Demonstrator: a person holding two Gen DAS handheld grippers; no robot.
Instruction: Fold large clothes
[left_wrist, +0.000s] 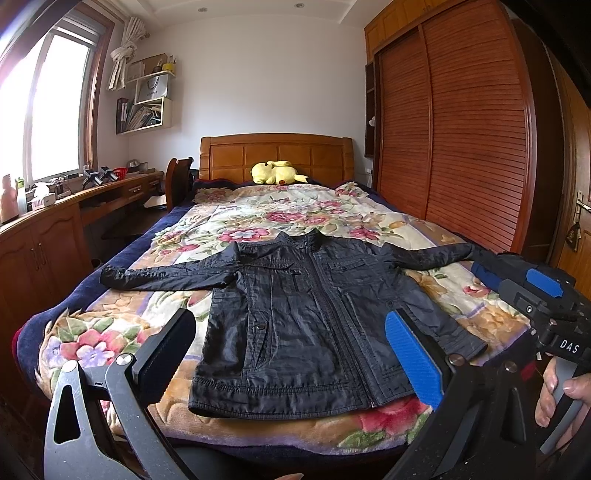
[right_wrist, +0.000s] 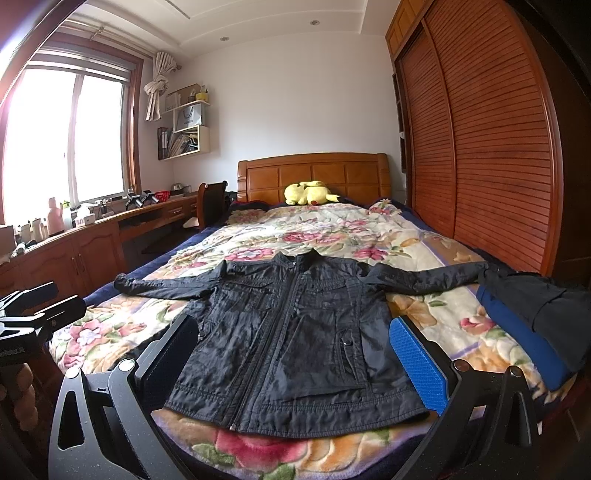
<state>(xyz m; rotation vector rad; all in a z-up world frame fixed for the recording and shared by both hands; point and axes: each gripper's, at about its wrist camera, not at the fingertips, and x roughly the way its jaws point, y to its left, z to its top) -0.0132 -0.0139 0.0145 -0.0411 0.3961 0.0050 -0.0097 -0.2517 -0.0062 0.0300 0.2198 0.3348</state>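
Observation:
A black zip-up jacket (left_wrist: 306, 321) lies flat and front-up on the floral bedspread (left_wrist: 236, 218), sleeves spread out to both sides, hem toward me. It also shows in the right wrist view (right_wrist: 291, 332). My left gripper (left_wrist: 291, 358) is open and empty, held above the hem near the foot of the bed. My right gripper (right_wrist: 295, 362) is open and empty too, also above the hem. The right gripper's body (left_wrist: 532, 291) shows at the right of the left wrist view. The left gripper's body (right_wrist: 33, 314) shows at the left of the right wrist view.
A yellow plush toy (left_wrist: 277, 172) lies by the wooden headboard (left_wrist: 277, 155). A wooden slatted wardrobe (left_wrist: 461, 129) runs along the right of the bed. A cluttered desk (left_wrist: 74, 199) and chair (left_wrist: 179, 181) stand left under the window. Folded dark clothes (right_wrist: 535, 314) lie at the bed's right edge.

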